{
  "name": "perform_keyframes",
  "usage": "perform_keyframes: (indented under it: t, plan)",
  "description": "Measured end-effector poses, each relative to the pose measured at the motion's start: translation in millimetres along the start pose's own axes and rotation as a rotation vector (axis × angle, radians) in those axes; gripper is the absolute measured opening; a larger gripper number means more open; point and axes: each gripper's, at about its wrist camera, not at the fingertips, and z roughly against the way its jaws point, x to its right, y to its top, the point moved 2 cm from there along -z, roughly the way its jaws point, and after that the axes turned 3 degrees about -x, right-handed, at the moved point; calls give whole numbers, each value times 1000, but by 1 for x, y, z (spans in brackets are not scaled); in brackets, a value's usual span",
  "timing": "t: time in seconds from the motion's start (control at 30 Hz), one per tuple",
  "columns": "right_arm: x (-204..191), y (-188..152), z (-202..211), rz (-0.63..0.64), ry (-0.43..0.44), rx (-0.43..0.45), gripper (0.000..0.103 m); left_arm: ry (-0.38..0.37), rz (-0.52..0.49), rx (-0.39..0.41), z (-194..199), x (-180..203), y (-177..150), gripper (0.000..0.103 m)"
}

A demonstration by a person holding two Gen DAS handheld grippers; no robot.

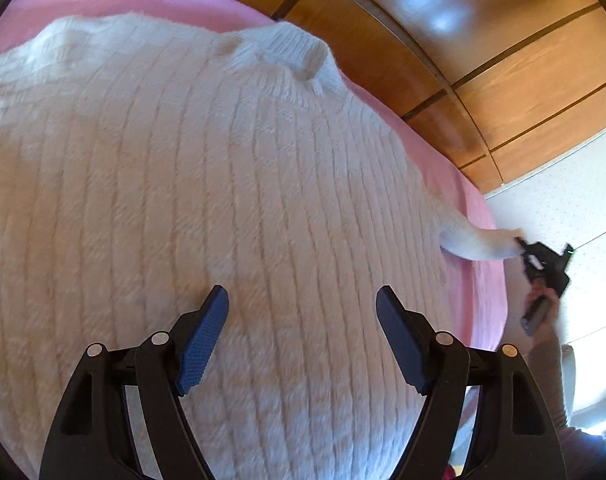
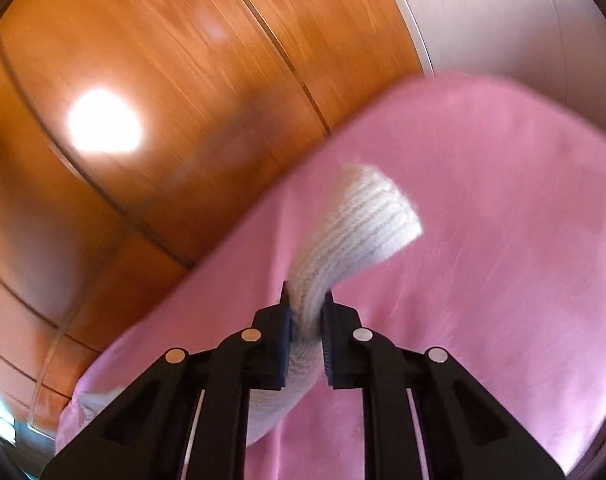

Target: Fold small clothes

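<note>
A white ribbed knit sweater (image 1: 207, 184) lies spread on a pink cloth (image 1: 455, 176), its collar (image 1: 291, 56) at the far side. My left gripper (image 1: 303, 304) is open just above the sweater's body, holding nothing. My right gripper (image 2: 307, 308) is shut on the white sleeve (image 2: 359, 224), which it holds lifted above the pink cloth (image 2: 483, 240). In the left wrist view the right gripper (image 1: 521, 246) shows at the right edge of the cloth, pulling the sleeve (image 1: 479, 244) outward.
Wooden panels (image 1: 463, 40) rise behind the pink cloth, also in the right wrist view (image 2: 163, 80). A white surface (image 1: 563, 184) lies to the right. The cloth's edge (image 2: 191, 276) runs diagonally close to my right gripper.
</note>
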Motion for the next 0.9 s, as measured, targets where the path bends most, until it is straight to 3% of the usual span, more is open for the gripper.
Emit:
perform_keyframes:
  t: [0.1, 0.23, 0.3, 0.37, 0.4, 0.43, 0.47, 0.5, 0.53, 0.6, 0.67, 0.73, 0.83, 0.9]
  plan:
    - [5, -1, 5, 32, -113, -13, 12, -7, 22, 1, 1, -4, -3, 75]
    - [41, -40, -35, -22, -246, -152, 12, -2, 6, -5, 7, -3, -14, 75]
    - [59, -67, -55, -51, -326, -213, 14, 39, -36, -18, 8, -1, -23, 75]
    - [68, -78, -58, -74, -328, -193, 17, 70, -74, -21, 13, -3, -32, 75]
    - [67, -80, -55, -76, -327, -169, 27, 85, -87, -19, 15, -5, -35, 75]
    - [62, -81, -48, -79, -344, -155, 47, 106, -98, -12, 19, -6, -38, 75]
    - [59, -83, -43, -76, -352, -141, 59, 127, -105, 4, 24, -8, -40, 75]
    - [52, -84, -32, -62, -357, -111, 66, 132, -106, 15, 28, -9, -42, 75]
    - [36, -85, -20, -25, -352, -74, 67, 140, -102, 29, 32, -12, -42, 75]
    - [8, -90, -14, 34, -289, -69, 70, 171, -76, 69, 45, -20, -44, 75]
    - [-30, -106, -6, 116, -164, -108, 70, 195, -43, 117, 61, -30, -44, 75]
    - [-65, -131, -1, 194, -25, -174, 70, 229, -13, 163, 79, -42, -47, 75]
    - [-122, -194, 5, 303, 211, -332, 68, 283, 30, 222, 110, -63, -55, 75]
    - [-147, -225, -3, 336, 287, -423, 65, 300, 70, 239, 127, -82, -63, 75]
